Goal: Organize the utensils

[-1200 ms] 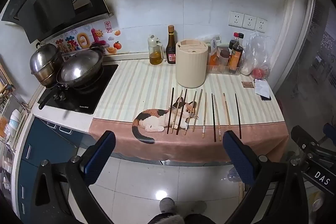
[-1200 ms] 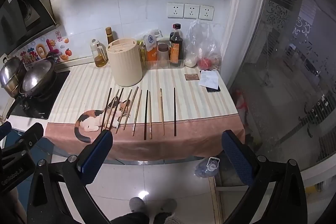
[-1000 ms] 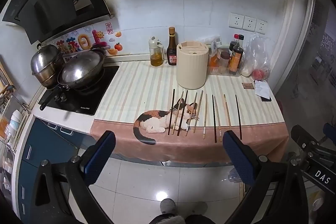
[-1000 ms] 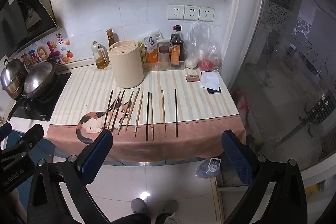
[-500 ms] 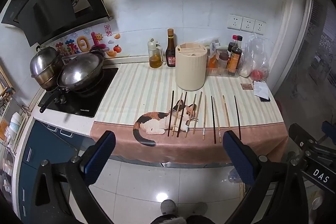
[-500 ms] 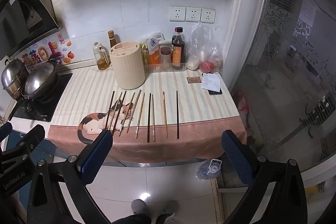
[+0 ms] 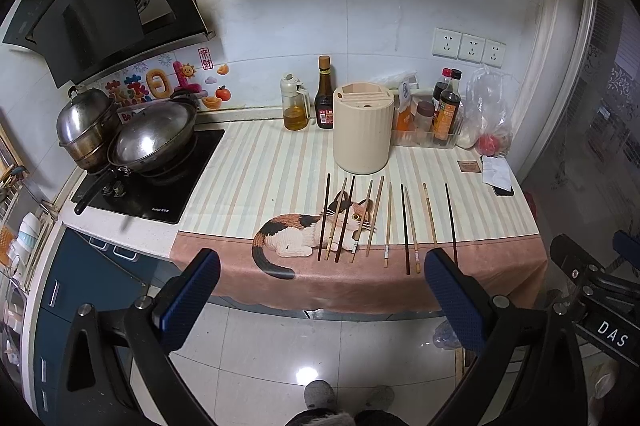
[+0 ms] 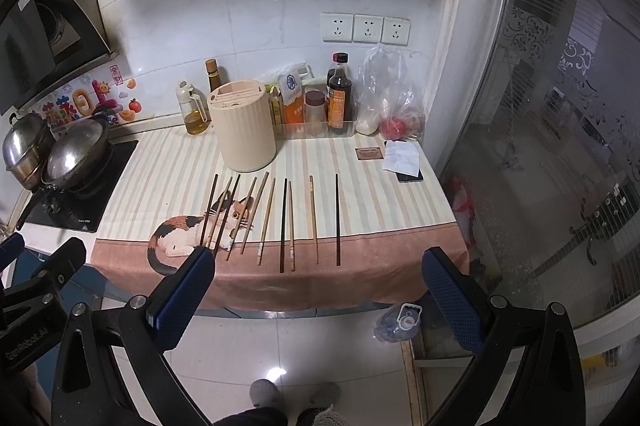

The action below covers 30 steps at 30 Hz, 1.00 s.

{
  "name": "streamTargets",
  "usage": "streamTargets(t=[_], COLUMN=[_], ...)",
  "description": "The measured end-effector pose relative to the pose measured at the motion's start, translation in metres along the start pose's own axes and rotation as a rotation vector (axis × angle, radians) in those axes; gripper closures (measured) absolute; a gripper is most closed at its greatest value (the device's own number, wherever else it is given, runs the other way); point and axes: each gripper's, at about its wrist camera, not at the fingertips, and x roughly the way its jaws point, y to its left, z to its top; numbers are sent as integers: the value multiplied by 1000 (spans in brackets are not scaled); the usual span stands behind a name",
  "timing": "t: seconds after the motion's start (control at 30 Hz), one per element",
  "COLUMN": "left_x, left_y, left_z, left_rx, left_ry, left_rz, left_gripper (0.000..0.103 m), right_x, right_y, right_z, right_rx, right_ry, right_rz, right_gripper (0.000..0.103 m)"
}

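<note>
Several chopsticks [image 7: 387, 222] lie side by side, dark and light wood, on a striped cloth with a cat picture [image 7: 304, 230] on the counter; they also show in the right wrist view [image 8: 272, 218]. A beige ribbed utensil holder [image 7: 363, 128] with slots on top stands upright behind them, also in the right wrist view [image 8: 243, 125]. My left gripper [image 7: 320, 282] is open and empty, held over the floor in front of the counter. My right gripper [image 8: 318, 280] is open and empty, likewise short of the counter edge.
A stove [image 7: 152, 186] with a wok [image 7: 154, 136] and a steel pot [image 7: 86, 122] is at left. Oil and sauce bottles [image 7: 324, 94], a condiment tray [image 7: 434, 118] and plastic bags [image 7: 486, 114] line the back wall. A phone and paper [image 8: 404, 158] lie at right. A glass door [image 8: 540, 146] is on the right.
Both grippers have drifted slightly, so the counter sits a little differently in view. Nothing on the counter has moved and both grippers stay open.
</note>
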Motion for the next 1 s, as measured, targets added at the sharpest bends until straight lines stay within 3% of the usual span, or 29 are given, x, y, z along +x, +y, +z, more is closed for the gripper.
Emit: streamTargets(t=[1.0], left_x=[-3], left_y=[-13], left_z=[13], left_rx=[-1], left_ry=[-6], left_rz=[-2], left_gripper=[0], right_x=[1], right_y=[-5], right_z=[8], right_rx=[12], right_ry=[-15], right_rz=[-2], right_gripper=[0])
